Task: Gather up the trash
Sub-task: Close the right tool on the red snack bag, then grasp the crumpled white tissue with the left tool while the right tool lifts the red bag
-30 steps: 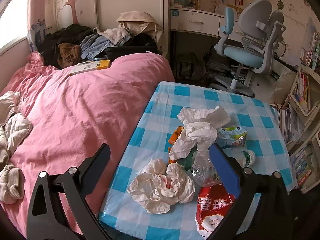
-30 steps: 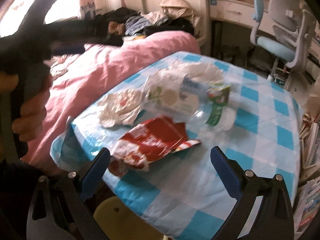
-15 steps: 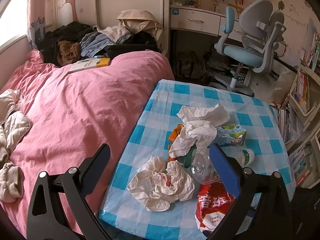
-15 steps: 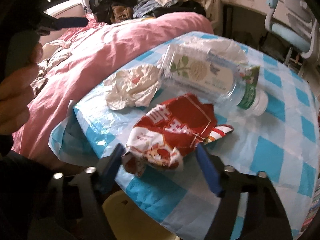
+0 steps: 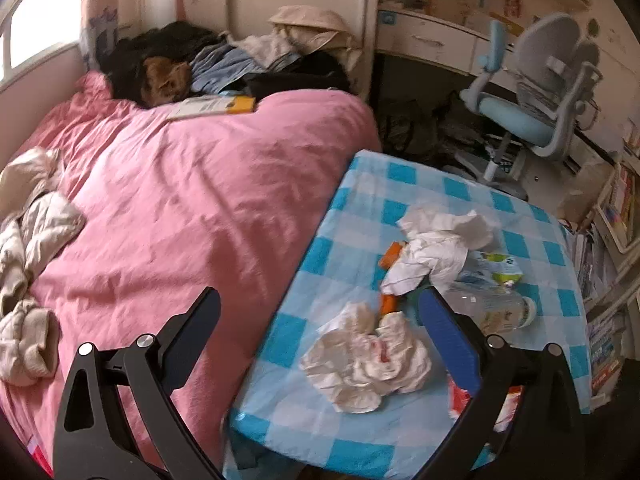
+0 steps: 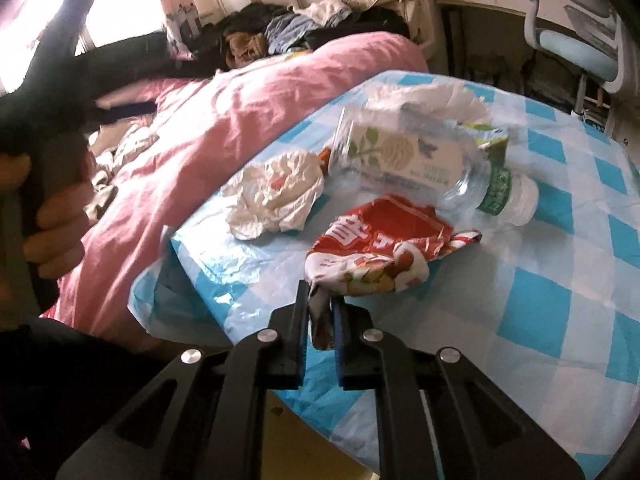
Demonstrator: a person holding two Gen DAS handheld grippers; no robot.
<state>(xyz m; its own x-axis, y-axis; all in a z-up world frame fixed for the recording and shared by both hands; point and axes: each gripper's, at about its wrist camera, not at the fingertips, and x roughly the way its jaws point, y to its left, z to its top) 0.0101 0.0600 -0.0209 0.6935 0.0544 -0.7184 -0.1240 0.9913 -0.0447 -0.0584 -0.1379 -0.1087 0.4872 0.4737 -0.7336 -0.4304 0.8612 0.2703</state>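
Trash lies on a table with a blue checked cloth (image 5: 360,216). My right gripper (image 6: 321,308) is shut on the near edge of a red snack wrapper (image 6: 376,248) at the table's front. Beyond it lie a crumpled white tissue (image 6: 276,196) and a clear plastic bottle (image 6: 420,160) on its side. My left gripper (image 5: 320,320) is open and empty, held above the bed and table edge. In the left wrist view the tissue (image 5: 364,364), more white paper (image 5: 436,244), the bottle (image 5: 492,308) and an orange wrapper (image 5: 390,254) lie on the cloth.
A pink bed (image 5: 180,208) with clothes and a book borders the table's left side. A blue desk chair (image 5: 532,100) and a desk stand behind. Bookshelves (image 5: 616,224) line the right. My left hand holding its gripper (image 6: 48,184) shows at the left.
My right gripper moved down to the red wrapper and closed on its near edge. My left gripper drifted left and stayed open.
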